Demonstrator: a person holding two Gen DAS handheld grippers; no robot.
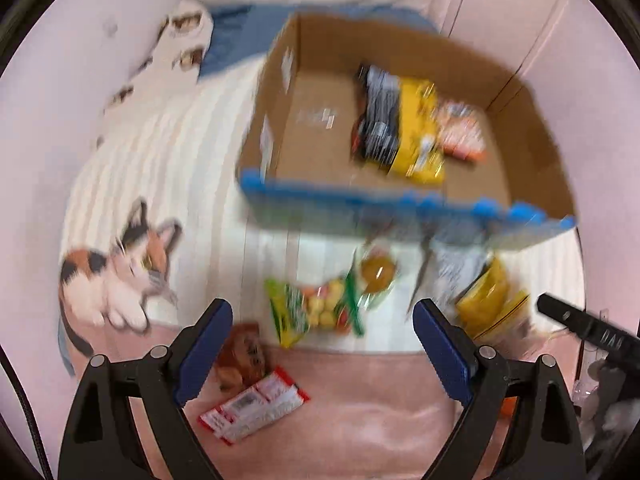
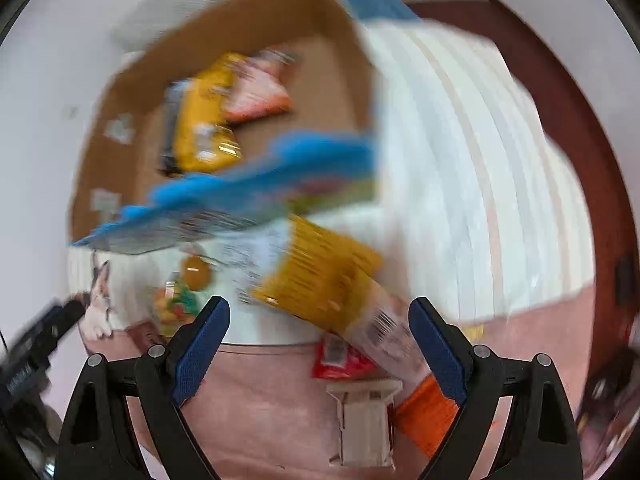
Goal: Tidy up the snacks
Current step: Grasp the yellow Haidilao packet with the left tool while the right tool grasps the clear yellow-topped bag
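Note:
Both views are blurred by motion. A cardboard box [image 1: 276,92] with a blue front edge sits on the bed and holds a black-and-yellow bag [image 1: 400,124] and an orange packet [image 1: 464,132]. My left gripper [image 1: 323,306] is open above a green packet of coloured sweets [image 1: 316,312], a brown packet [image 1: 246,352] and a red-and-white packet [image 1: 256,404]. My right gripper [image 2: 319,303] is open over a yellow bag [image 2: 320,276]; a red packet [image 2: 340,360], a white packet [image 2: 364,420] and an orange packet [image 2: 428,412] lie below it. Neither holds anything.
The bed has a striped white cover [image 2: 460,160] with a cat print [image 1: 120,280] and a pink blanket [image 1: 360,400] in front. Pink walls close in on the left and behind. A round brown snack [image 1: 378,272] lies by the box front. Dark red floor [image 2: 580,100] shows at the right.

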